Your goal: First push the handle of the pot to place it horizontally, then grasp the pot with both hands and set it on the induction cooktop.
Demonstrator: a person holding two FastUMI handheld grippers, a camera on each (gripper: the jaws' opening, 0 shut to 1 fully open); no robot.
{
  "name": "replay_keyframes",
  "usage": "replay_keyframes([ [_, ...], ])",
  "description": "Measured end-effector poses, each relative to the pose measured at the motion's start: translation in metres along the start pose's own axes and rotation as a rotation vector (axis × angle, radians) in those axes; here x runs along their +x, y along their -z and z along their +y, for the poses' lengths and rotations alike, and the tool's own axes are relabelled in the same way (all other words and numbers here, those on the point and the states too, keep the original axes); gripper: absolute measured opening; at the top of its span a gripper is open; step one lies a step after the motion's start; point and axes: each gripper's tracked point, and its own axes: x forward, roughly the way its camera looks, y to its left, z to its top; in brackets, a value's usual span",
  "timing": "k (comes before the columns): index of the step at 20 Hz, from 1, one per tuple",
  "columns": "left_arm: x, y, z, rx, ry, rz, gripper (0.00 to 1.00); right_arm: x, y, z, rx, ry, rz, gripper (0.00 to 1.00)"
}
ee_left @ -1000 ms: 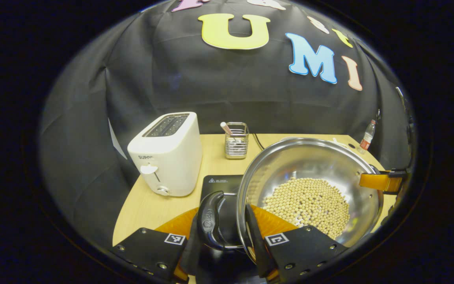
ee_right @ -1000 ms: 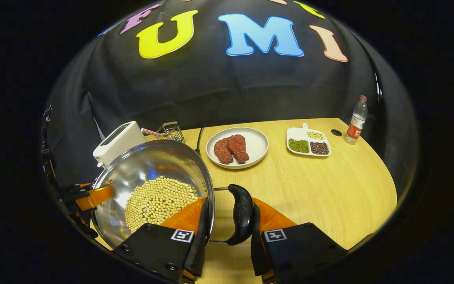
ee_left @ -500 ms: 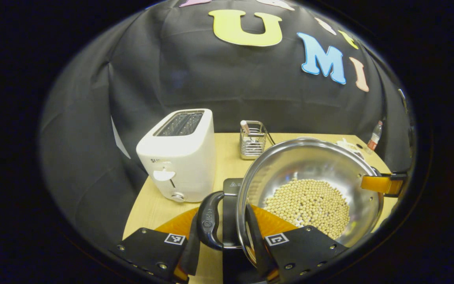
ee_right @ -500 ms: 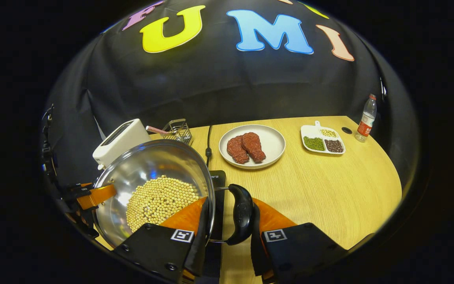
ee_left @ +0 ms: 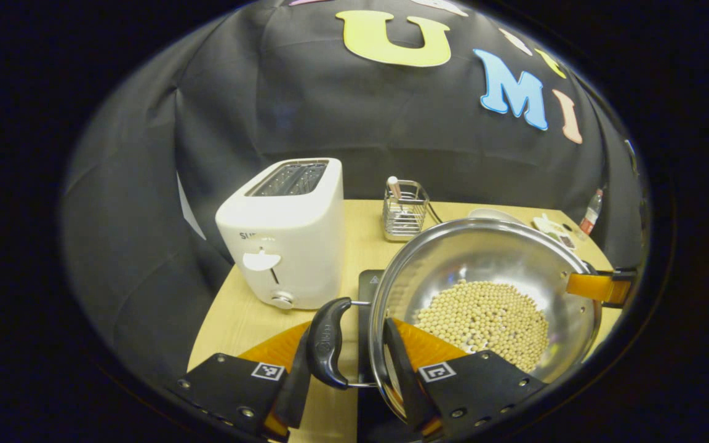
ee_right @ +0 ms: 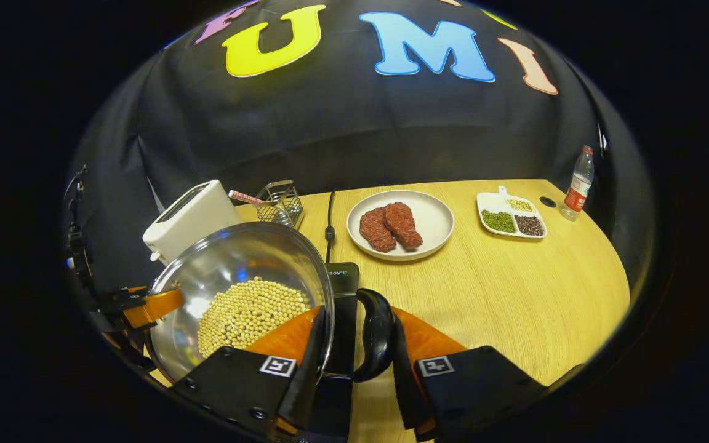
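While both tools carry the load, the left gripper (ee_left: 345,369) has its two fingers pinching the pot's black side handle (ee_left: 328,342), one finger outside the handle, the other inside the pot's rim, and the right gripper (ee_right: 349,369) pinches the opposite handle (ee_right: 374,335) the same way. Outward from the left tool, the pot (ee_left: 484,264), steel and holding a layer of pale beans (ee_left: 484,320), lies at about 1 o'clock in the left gripper view; in the right gripper view it lies at about 10 o'clock. The line through the two handles runs from one tool straight across to the other, so neither hand is nearer. Under and just behind the pot a black slab shows, the cooktop (ee_left: 368,284), its corner also peeping out at 12 o'clock from the right tool (ee_right: 341,275) (the pot looks to hang over it, though whether its base touches I cannot tell). The coming move is, I judge, a level lowering onto that slab. Farther out stand a white toaster (ee_left: 287,240) at 11 o'clock from the left tool, a wire rack (ee_left: 405,209), a plate of meat (ee_right: 400,224) and a bottle (ee_right: 577,184). Writing: a few letters on the toaster's front and a mark on the cooktop, too small to read surely.
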Motion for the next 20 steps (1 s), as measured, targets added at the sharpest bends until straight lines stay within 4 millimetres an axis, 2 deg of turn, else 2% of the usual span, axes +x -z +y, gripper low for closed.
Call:
replay_keyframes([
  [1, -0.001, -0.006, 0.0, 0.019, -0.017, -0.024, 0.69, -0.005, -0.005, -0.002, -0.014, -0.002, -0.022, 0.59],
  [2, -0.005, -0.016, -0.003, 0.026, -0.019, -0.045, 0.69, -0.01, -0.01, 0.001, -0.026, -0.013, -0.047, 0.7],
  [3, -0.008, -0.022, -0.004, 0.031, -0.033, -0.069, 0.79, -0.018, -0.017, -0.002, -0.04, -0.009, -0.074, 0.82],
  [4, -0.012, -0.03, -0.004, 0.037, -0.045, -0.094, 0.76, -0.027, -0.023, -0.007, -0.053, -0.004, -0.103, 0.94],
  [5, -0.021, -0.037, -0.006, 0.043, -0.059, -0.112, 0.79, -0.036, -0.031, -0.01, -0.065, -0.005, -0.133, 0.98],
  [6, -0.03, -0.044, -0.009, 0.043, -0.066, -0.136, 0.8, -0.046, -0.038, -0.013, -0.077, -0.006, -0.165, 0.93],
  [7, -0.041, -0.053, -0.017, 0.034, -0.069, -0.166, 0.8, -0.056, -0.045, -0.018, -0.092, -0.007, -0.196, 0.98],
  [9, -0.061, -0.069, -0.032, 0.006, -0.075, -0.224, 0.76, -0.078, -0.059, -0.03, -0.117, -0.006, -0.256, 0.98],
  [11, -0.083, -0.081, -0.052, -0.001, -0.078, -0.268, 0.8, -0.1, -0.072, -0.045, -0.142, 0.001, -0.32, 0.98],
  [16, -0.14, -0.108, -0.113, -0.009, -0.087, -0.365, 0.79, -0.163, -0.093, -0.09, -0.177, 0.005, -0.442, 0.98],
  [20, -0.185, -0.126, -0.174, -0.018, -0.076, -0.447, 0.76, -0.215, -0.102, -0.134, -0.192, 0.016, -0.527, 0.98],
])
